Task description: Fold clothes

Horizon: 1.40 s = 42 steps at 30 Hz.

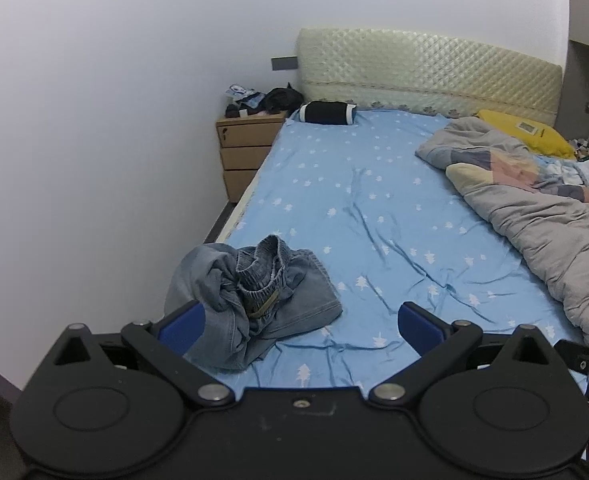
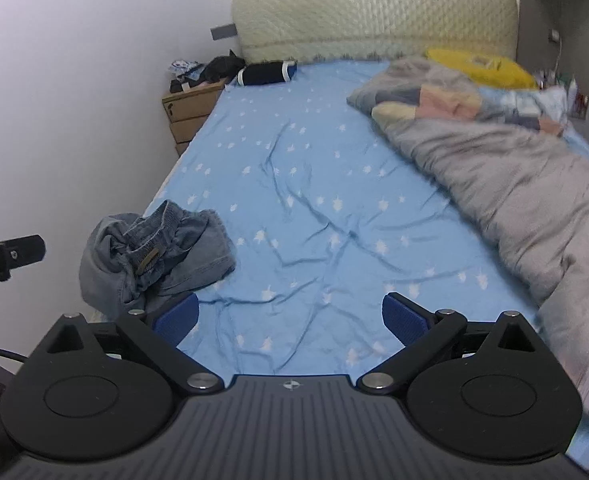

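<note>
A crumpled pair of blue denim shorts [image 1: 250,292] lies near the front left corner of the bed, waistband bunched up on top; it also shows in the right wrist view [image 2: 154,256]. My left gripper [image 1: 300,328] is open and empty, its left blue pad just in front of the shorts. My right gripper [image 2: 290,318] is open and empty over the bare sheet, to the right of the shorts. Part of the left gripper [image 2: 10,260] shows at the left edge of the right wrist view.
The bed has a light blue sheet [image 1: 374,208] with white tree prints. A grey quilt [image 1: 542,220] lies along the right side, a yellow pillow [image 1: 522,132] behind it. A black bolster [image 1: 326,112] sits by the headboard. A wooden nightstand [image 1: 246,152] stands at the left wall.
</note>
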Motion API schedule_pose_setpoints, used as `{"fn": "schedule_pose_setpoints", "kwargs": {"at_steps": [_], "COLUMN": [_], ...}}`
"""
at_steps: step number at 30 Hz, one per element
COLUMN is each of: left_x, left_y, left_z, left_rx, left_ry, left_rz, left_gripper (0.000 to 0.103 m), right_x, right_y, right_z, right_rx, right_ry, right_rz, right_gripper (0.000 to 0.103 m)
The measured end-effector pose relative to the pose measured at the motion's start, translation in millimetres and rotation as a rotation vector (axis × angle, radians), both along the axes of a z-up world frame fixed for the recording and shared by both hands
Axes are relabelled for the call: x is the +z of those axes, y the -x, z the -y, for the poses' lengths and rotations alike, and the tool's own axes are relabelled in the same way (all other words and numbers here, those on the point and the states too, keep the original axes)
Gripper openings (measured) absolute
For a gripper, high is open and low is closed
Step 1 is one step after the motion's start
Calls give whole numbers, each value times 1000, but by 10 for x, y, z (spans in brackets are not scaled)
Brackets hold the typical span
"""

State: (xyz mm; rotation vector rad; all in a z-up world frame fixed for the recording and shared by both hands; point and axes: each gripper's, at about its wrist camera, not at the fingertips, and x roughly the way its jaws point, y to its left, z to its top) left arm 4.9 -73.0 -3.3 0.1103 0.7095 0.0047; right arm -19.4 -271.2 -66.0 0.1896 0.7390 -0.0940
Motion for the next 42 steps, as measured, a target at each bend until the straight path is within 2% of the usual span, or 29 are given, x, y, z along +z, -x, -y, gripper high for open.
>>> {"fn": "schedule_pose_setpoints", "kwargs": {"at_steps": [5,8,11,18,22,25,28,32,37,39,42], "left_x": [8,8,23,27,-15,-54,-114,-296,-605,-732,-924], "left_y": [-7,-2,27,-2,-130,-334,-559,-897,-1253,-1363,-1526], "left_z": [102,138,111,-150,-344,-544,-760,-1059,-1440,-1583,-1795], "left_rx": [71,110,158,226,262,275,284,295,332,356,394], "left_ry": [-23,-44,-49,-38,-33,2,33,59,88,97,109], "left_rz": [-14,-24,-26,-14,-10,0,18,19,-11,-31,-63], "left_gripper": [103,103,103,103,103,102,102,102,98,97,93], "right_x": [14,23,39,47,65,78,72,-46,-415,-621,-984], "right_y": [44,37,3,-349,-685,-1042,-1412,-1977,-2705,-2968,-3332], "right_z": [115,213,311,241,123,-24,-233,-592,-1077,-1258,-1471], "right_rx": [73,112,148,229,250,260,276,299,302,291,275], "right_ry": [42,45,1,-73,-128,-169,-179,-203,-243,-240,-237], "right_rz": [76,103,129,112,104,105,74,26,-71,-114,-204], "right_gripper": [96,87,85,83,83,82,76,75,63,62,53]}}
